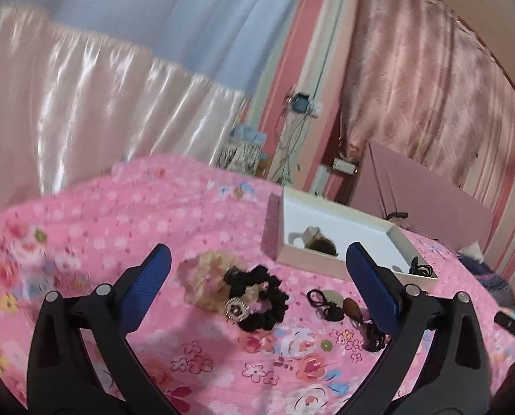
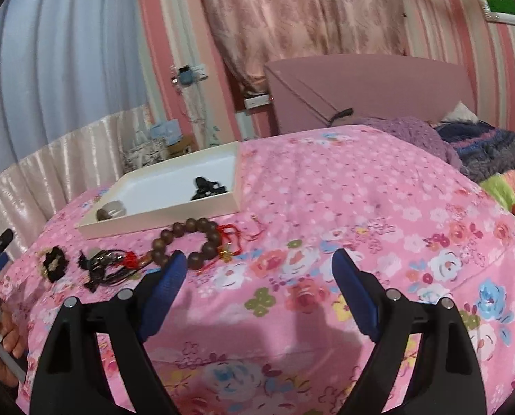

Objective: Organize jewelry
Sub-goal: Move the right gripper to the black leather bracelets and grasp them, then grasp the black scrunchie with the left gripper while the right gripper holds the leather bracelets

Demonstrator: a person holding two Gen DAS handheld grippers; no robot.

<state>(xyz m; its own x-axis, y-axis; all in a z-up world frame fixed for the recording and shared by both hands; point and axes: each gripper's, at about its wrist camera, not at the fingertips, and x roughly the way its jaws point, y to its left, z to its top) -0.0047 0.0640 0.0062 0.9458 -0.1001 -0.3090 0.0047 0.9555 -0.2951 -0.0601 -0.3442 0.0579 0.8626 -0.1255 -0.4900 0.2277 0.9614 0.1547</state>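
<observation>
A shallow white box lies on the pink floral bedspread; it also shows in the right wrist view, holding a black hair tie and a small pale item. My left gripper is open and empty above a black scrunchie with a round brooch and a beige scrunchie. Small dark hair ties and a brown clip lie right of them. My right gripper is open and empty; a brown wooden bead bracelet with red cord lies just beyond its left finger.
A pink headboard and rumpled purple and striped blankets are at the far right. Satin bed skirting and curtains hang behind. A wall socket with cables is past the bed. A dark corded pendant cluster lies left of the bracelet.
</observation>
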